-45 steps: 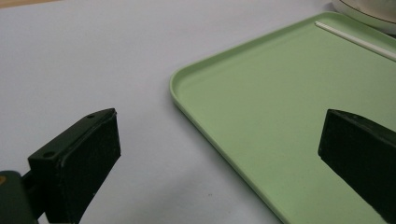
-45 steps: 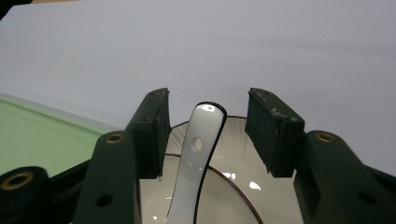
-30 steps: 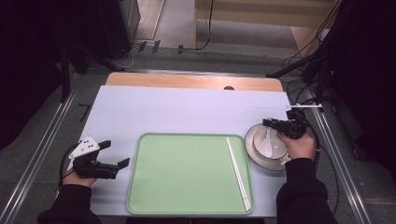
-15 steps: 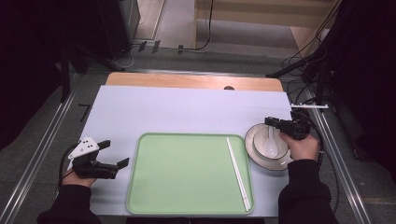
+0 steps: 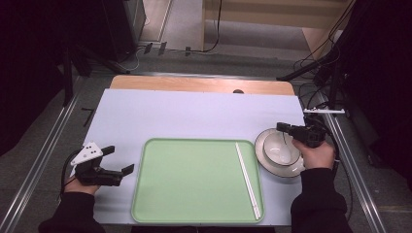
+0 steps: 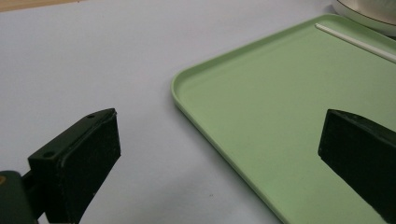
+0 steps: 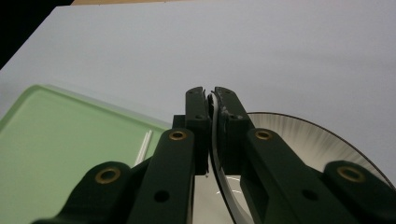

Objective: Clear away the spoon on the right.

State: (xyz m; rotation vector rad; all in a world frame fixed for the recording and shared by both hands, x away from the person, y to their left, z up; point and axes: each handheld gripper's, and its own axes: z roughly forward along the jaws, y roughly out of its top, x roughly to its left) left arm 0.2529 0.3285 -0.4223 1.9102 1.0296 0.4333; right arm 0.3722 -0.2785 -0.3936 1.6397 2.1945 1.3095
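A white bowl (image 5: 282, 148) sits in a dark-rimmed plate (image 5: 270, 166) at the table's right, just beside the green tray (image 5: 194, 194). My right gripper (image 5: 283, 127) reaches over the bowl's far edge. In the right gripper view its jaws (image 7: 211, 100) have just been closing and now pinch the bowl's thin white rim (image 7: 215, 140); the plate (image 7: 308, 140) fans out behind. A pair of white chopsticks (image 5: 248, 180) lies on the tray's right side. My left gripper (image 5: 119, 160) rests open on the table left of the tray, with nothing between its jaws (image 6: 219, 149).
The tray's near corner (image 6: 187, 98) lies between the left jaws' line of sight, with the chopsticks (image 6: 355, 43) far across it. A pale mat (image 5: 194, 116) covers the table; metal rails run along both sides and cables lie at the right.
The right gripper's jaws have closed onto the bowl's rim, and the hand has risen slightly. The left gripper has stayed in place.
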